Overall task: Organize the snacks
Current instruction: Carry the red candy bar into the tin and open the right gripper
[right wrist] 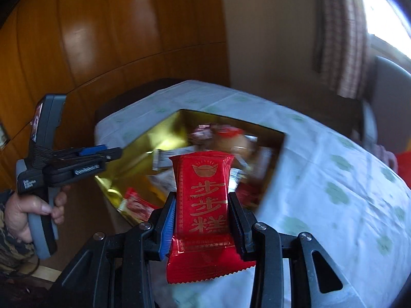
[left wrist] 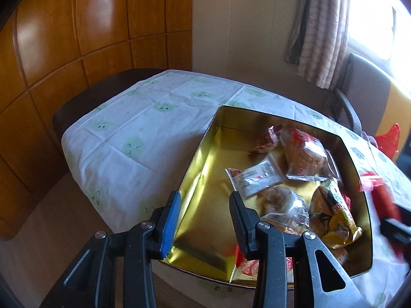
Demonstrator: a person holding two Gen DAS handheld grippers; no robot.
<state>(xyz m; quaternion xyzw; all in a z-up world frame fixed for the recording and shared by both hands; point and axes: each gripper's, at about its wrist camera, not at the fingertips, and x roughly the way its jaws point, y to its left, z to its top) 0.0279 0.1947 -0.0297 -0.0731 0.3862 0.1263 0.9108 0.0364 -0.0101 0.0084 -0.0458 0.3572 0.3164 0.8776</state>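
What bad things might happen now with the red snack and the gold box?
The right gripper pinches the red packet only at its middle, above the table, so the slippery wrapper might slide out before reaching the gold tin. The tin's right side is already piled with snacks, so the packet may land on top and spill over. The left gripper sits at the tin's near edge and might bump it.

My left camera sat behind my left jaws, angled down, close over the near left corner of the gold tin point(left wrist: 205, 159). My right camera looked from farther right and back, facing the same way. Both views shared the tin, the cloth-covered surface point(left wrist: 133, 118), the wooden wall point(left wrist: 77, 38) and the curtain point(left wrist: 321, 25).
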